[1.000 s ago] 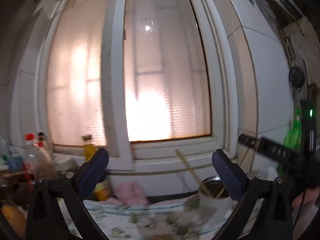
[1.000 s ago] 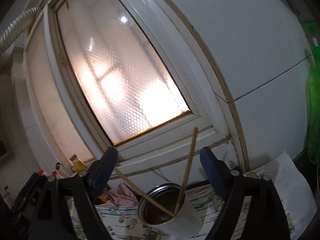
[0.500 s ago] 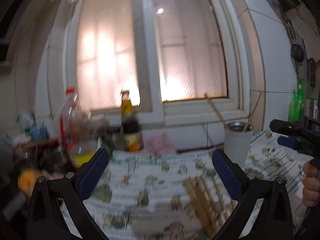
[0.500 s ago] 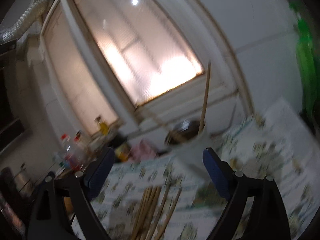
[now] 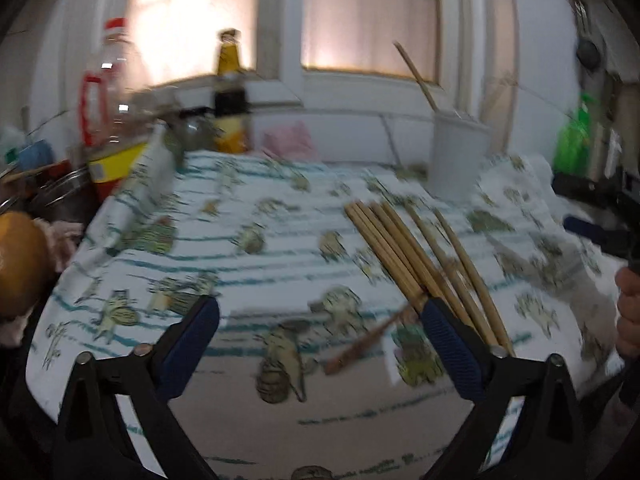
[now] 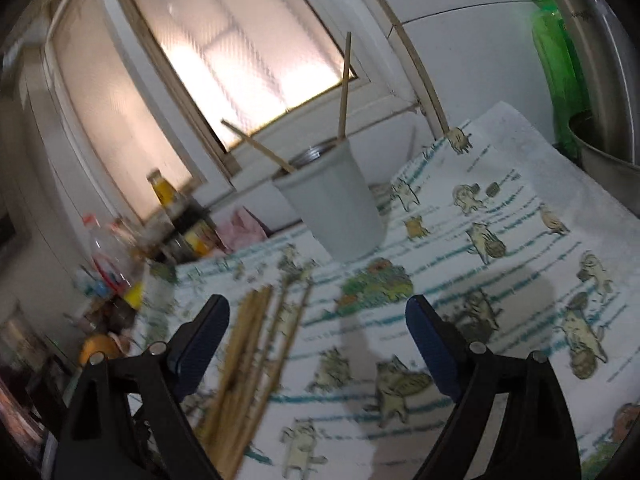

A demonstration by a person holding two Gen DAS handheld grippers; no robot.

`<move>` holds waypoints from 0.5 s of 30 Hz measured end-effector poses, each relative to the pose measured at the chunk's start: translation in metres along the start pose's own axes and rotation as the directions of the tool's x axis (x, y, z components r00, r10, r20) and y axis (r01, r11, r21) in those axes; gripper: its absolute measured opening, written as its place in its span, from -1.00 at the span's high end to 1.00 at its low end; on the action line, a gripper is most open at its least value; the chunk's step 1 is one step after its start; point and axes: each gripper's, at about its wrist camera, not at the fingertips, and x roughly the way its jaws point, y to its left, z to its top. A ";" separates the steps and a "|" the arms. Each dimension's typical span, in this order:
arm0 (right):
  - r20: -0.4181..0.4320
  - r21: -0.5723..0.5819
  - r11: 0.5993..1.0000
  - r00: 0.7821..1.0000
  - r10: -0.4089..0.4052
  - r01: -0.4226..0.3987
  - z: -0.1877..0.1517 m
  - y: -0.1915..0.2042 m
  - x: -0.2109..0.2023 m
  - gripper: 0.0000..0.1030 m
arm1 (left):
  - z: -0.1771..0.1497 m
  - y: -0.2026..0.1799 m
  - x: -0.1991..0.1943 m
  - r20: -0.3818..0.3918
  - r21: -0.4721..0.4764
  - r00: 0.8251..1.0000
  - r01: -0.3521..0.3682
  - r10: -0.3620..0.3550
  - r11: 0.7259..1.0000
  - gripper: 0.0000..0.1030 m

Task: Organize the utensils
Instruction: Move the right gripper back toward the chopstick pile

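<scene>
Left gripper (image 5: 320, 344) is wide open, holding nothing, low center of the left wrist view, hanging over the patterned cloth (image 5: 248, 248). Right gripper (image 6: 318, 340) likewise spread and empty, low center of the right wrist view.

Change since 1.0 s ago: both cameras were tilted up at the window and the cup rim; 0.5 s ago they were dropping; now both look down across the cloth. Frames are motion-blurred, so the swing is probably not finished.

Task things: a bundle of loose bamboo chopsticks (image 5: 416, 264) lies flat on the cloth, right of center in the left view, its near ends running behind the left gripper's right finger (image 5: 452, 352). Whether they touch cannot be told. In the right view the same chopsticks (image 6: 256, 344) sit lower left, just beside that gripper's left finger (image 6: 200, 340). A darker stick (image 5: 368, 340) lies crosswise near the bundle's near end. The white cup (image 6: 336, 208) stands upright at upper center of the right view with 2 chopsticks already leaning in it; in the left view the cup (image 5: 456, 160) is upper right, well apart from the bundle.

Meaning: judged as moving from a drop-off at the cup toward the next pickup. Most of the bundle is still on the cloth, so the task looks early. Next grab needs 1 stick or a pair separated from the tight bundle; slipping or dragging neighbours is the risk.

Clutter at left of the left view: red-capped bottle (image 5: 108, 92), dark sauce bottle (image 5: 232, 96).
</scene>
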 end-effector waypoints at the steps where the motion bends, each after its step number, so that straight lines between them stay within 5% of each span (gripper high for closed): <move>1: -0.011 -0.012 1.000 1.000 -0.003 0.003 -0.003 0.000 0.000 -0.72 | 0.000 -0.004 0.002 -0.017 0.032 1.000 0.007 -0.006 0.999 -0.74; 4: -0.029 -0.021 1.000 1.000 0.012 -0.013 -0.009 0.000 -0.002 -0.72 | 0.006 -0.018 0.013 -0.080 0.098 0.996 0.056 -0.048 0.994 -0.54; 7: -0.042 0.001 0.999 0.998 0.039 -0.039 -0.011 -0.002 -0.003 -0.72 | 0.009 -0.021 0.034 -0.175 0.049 0.983 0.065 -0.055 0.997 -0.18; 15: -0.012 -0.036 0.999 0.999 0.037 -0.037 -0.013 0.006 -0.016 -0.72 | 0.019 -0.033 0.044 -0.218 0.047 0.969 0.133 -0.119 0.990 0.65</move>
